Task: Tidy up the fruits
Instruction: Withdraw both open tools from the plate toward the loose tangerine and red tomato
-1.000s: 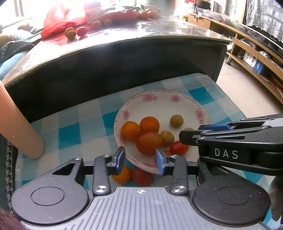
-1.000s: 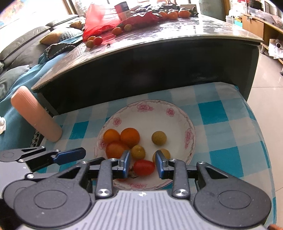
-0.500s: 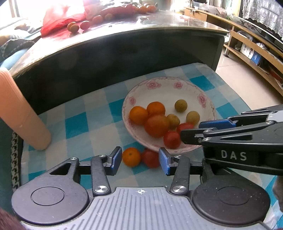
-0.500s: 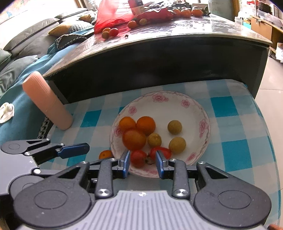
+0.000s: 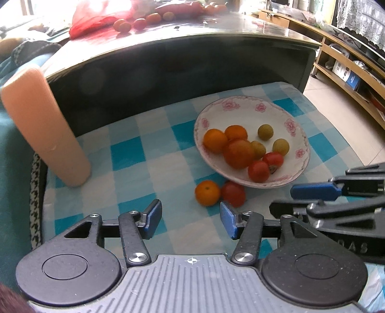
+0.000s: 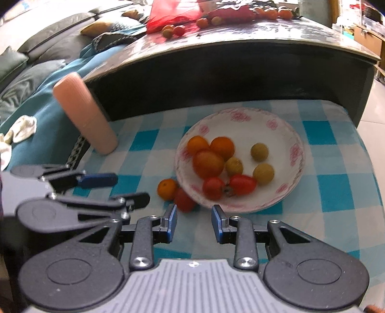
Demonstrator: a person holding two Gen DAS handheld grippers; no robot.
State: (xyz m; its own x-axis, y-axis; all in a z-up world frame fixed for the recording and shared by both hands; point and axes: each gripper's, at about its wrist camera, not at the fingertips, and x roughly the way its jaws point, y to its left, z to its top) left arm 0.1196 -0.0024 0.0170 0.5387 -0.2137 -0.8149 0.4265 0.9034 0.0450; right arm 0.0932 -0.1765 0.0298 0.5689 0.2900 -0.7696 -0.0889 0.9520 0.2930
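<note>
A white plate with pink flowers (image 5: 250, 101) (image 6: 240, 113) stands on a blue checked cloth (image 5: 134, 154). It holds oranges, yellow-green fruits and red tomatoes. Beside its near-left rim, an orange (image 5: 207, 193) (image 6: 167, 189) and a red tomato (image 5: 233, 193) (image 6: 184, 199) lie on the cloth, touching each other. My left gripper (image 5: 190, 214) (image 6: 128, 190) hovers just short of these two; its jaws are opening with nothing between them. My right gripper (image 6: 194, 214) (image 5: 296, 198) is open and empty, near the plate's front rim, with the loose tomato just beyond its left finger.
A pink foam cylinder (image 5: 45, 127) (image 6: 84, 113) leans at the cloth's left edge. Behind the plate rises a dark table (image 5: 192, 60) bearing a red bag (image 5: 103, 14) and more fruit. A sofa (image 6: 36, 60) lies left; wooden shelves (image 5: 349, 60) line the right.
Both grippers have drawn back from the plate, so it now sits farther ahead. The left jaws have spread wider. The loose orange and tomato now show in full.
</note>
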